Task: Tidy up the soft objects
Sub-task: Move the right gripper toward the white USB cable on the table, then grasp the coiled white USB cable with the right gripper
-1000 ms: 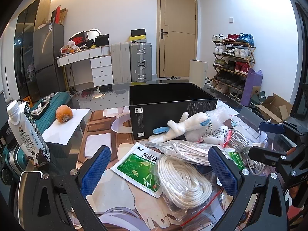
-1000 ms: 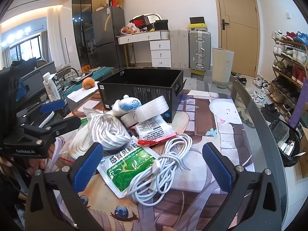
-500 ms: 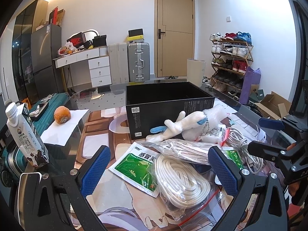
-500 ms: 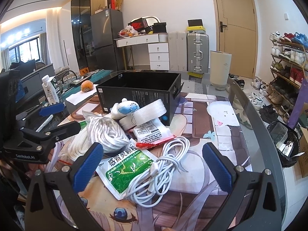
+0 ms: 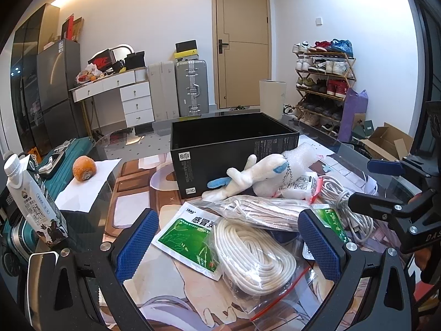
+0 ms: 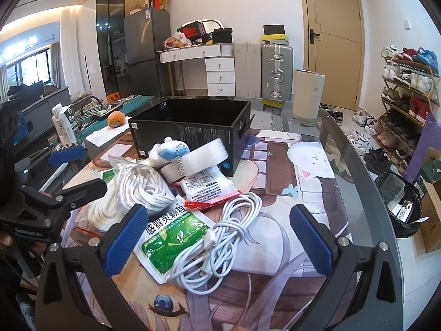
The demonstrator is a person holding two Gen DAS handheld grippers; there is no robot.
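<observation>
A glass counter (image 6: 355, 165) over a cartoon mat (image 6: 264, 237) carries a black box (image 6: 190, 129), cable coil (image 6: 226, 237), green sachets (image 5: 190, 237), and a milk carton (image 5: 33, 198).

I see milk carton (image 5: 33, 204) upright at table's left edge, orange (image 5: 84, 168) on white paper sheet (image 5: 88, 184) behind it. Glass table (image 6: 366, 193) carries anime-print mat (image 6: 275, 251). Beyond table I note white drawer desk (image 5: 124, 93) against far wall, silver suitcase (image 5: 191, 87) beside pale suitcase (image 5: 162, 91), tan door (image 5: 242, 41) shut. White bin (image 6: 308, 96) stands near door. Shoe rack (image 5: 322, 82), full, by right wall; purple bag (image 5: 354, 113) and open cardboard box (image 5: 388, 140) nearby. Grey fridge (image 6: 146, 52) beside dark cabinet (image 6: 113, 41).
</observation>
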